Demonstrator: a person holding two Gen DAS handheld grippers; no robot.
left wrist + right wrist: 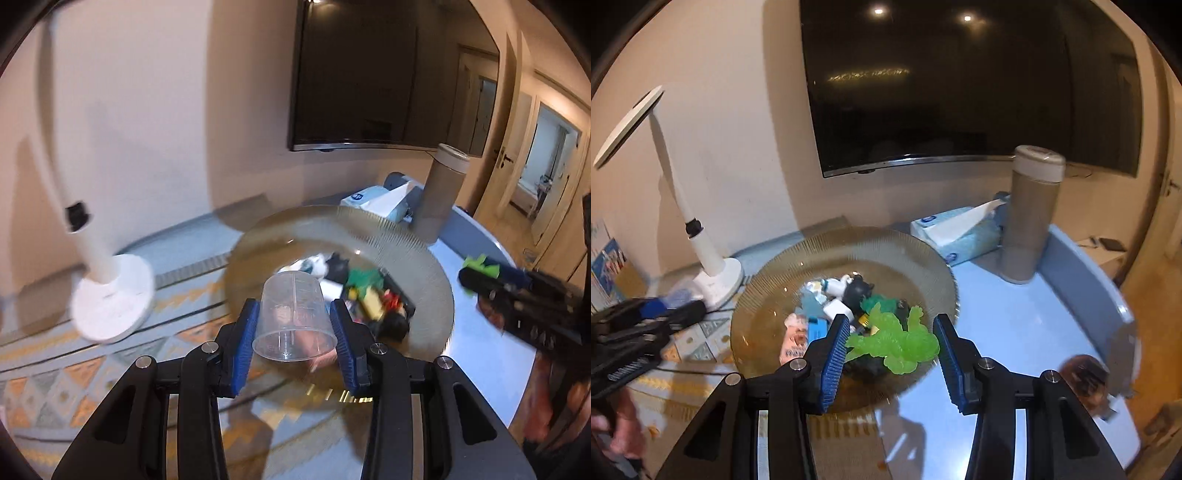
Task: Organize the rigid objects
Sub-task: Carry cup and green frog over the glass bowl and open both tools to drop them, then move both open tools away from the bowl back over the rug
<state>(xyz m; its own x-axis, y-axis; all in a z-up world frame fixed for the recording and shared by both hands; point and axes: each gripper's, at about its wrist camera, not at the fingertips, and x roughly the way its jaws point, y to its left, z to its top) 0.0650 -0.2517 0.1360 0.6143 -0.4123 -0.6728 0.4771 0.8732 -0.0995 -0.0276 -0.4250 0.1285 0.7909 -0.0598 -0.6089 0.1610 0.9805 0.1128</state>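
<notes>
So both are mid-carry: the left hand-held gripper (293,332) is clamping a clear measuring cup (293,317) upside down above the glass bowl (768,295), the right hand-held gripper (890,343) is pinching a green toy figure (897,339) over it. Next, I'd guess: setting them down outside the bowl.

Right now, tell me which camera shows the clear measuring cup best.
The left wrist view. There the clear measuring cup sits upside down between the left gripper's blue pads, close and nearly sharp, above the amber glass plate. The right wrist view shows the left gripper only as a blurred shape at its left edge; the cup cannot be made out.
</notes>
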